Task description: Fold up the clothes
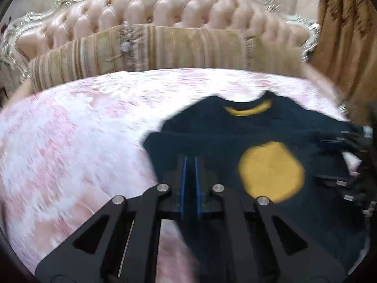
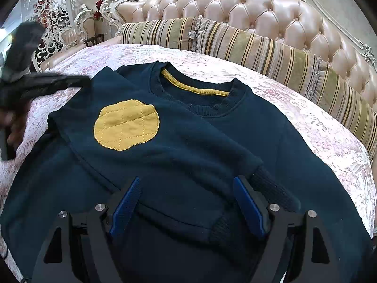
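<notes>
place: home bedroom
bed: pink-white floral bedspread [image 2: 306,122] fills the near and middle ground
headboard: tufted pink leather headboard [image 2: 235,7] with carved silver-white frame, far side
pillows: striped bolster pillows [image 2: 259,49] along headboard
curtain: gold-brown curtain [image 1: 346,35], far right
far left: ornate white scrollwork screen [image 2: 51,23], chair beside it

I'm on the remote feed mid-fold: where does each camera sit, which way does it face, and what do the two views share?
Left wrist view: on the left tongs, looking down along the shut blue pads over the navy sweatshirt toward the tufted headboard; the right tongs show at the right edge.
Right wrist view: on the right tongs, jaws open, nothing gripped, above the folded-over sleeve, facing the headboard; the left tongs appear blurred at the left.
Shared: the sweatshirt, its yellow patch, the striped bolster, the pink bedspread.
</notes>
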